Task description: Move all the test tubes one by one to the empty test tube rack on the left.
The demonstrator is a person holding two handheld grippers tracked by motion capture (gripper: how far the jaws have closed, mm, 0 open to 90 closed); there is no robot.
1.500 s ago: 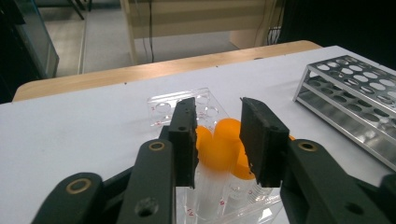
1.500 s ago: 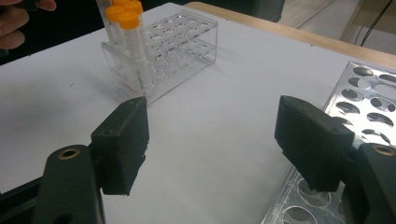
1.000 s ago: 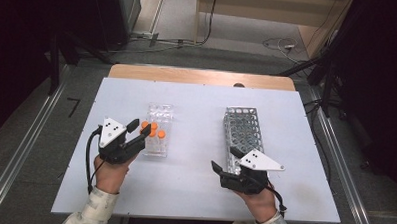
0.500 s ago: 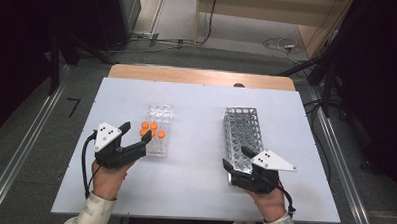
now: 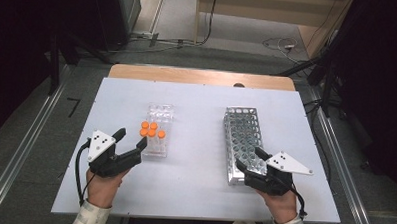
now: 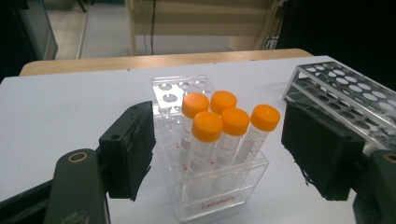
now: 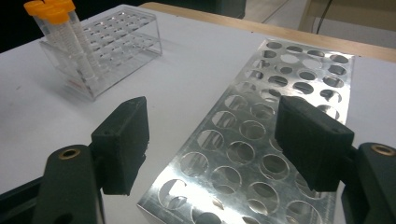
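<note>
- The step in hand looks like picking one orange-capped tube (image 6: 208,140) out of the clear rack (image 6: 219,186) to carry across to the metal rack (image 5: 245,143); five tubes stand clustered at the near end of the clear rack, on the left half of the worktop (image 5: 193,192).
- The left tool (image 5: 130,142) is released: its jaws have just been opening and now stand wide, with the tube cluster ahead of them and nothing pressed between the pads.
- To do it well, single out an outer tube, such as the tilted one at the right of the cluster (image 6: 259,133), so the pads do not knock its neighbours.
- Grip below the cap on the tube body, then lift straight up until the tip clears the rack; the light plastic rack may rise with it.
- The left hand (image 5: 104,186) lies low, tool pointing forward and to the right at the rack's near end.
- The right tool (image 5: 247,161) is also released, jaws wide over the near end of the metal rack, holding nothing; its hand (image 5: 280,207) rests near the front edge.
</note>
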